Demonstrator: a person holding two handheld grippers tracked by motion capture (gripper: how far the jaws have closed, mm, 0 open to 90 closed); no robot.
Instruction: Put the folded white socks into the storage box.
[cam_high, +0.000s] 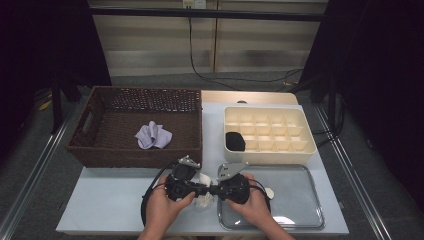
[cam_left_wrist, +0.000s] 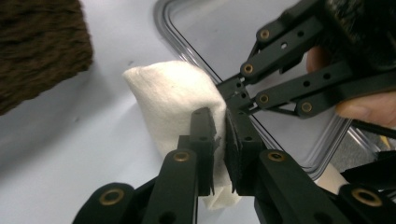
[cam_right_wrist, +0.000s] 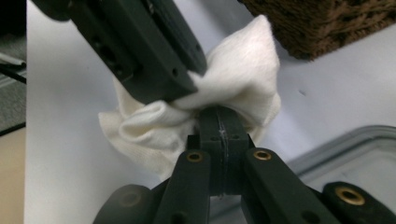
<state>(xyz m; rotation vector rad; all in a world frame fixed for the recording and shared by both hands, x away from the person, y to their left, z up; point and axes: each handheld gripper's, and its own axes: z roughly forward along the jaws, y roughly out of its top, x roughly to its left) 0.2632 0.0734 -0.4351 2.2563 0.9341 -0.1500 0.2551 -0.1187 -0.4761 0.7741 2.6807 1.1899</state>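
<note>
Broadly, the pale surface (cam_high: 110, 200) carries everything, and the clear tray (cam_high: 300, 200) at its near right serves as landmark. Largest item: a brown wicker basket (cam_high: 95, 145), well left of the tray and farther back, with a crumpled lilac cloth (cam_high: 153, 135) lying inside it. Next, a cream divided box (cam_high: 270, 131) sits just behind the tray's far rim; a black bundle (cam_high: 235, 141) fills its near-left compartment. A small pale round piece (cam_high: 269, 192) lies inside the tray near its left edge.

Just left of the tray's left rim sits a white cloth (cam_high: 204, 192), bunched between two tools. Left hand-held gripper (cam_high: 202, 189) comes at it from the side away from the tray; in the left gripper view its jaws are nearly together with a narrow gap, a fold of white cloth (cam_left_wrist: 173, 100) between them, clenched on it. Right hand-held gripper (cam_high: 214, 189) reaches from over the tray's left edge; in the right gripper view its jaws are pressed tight together on the white cloth (cam_right_wrist: 233, 74). Tips of both tools nearly meet over the cloth. The left tool's body crosses in front of the cloth in the right gripper view and hides its upper left part. The basket's near wall stands close behind the cloth.
</note>
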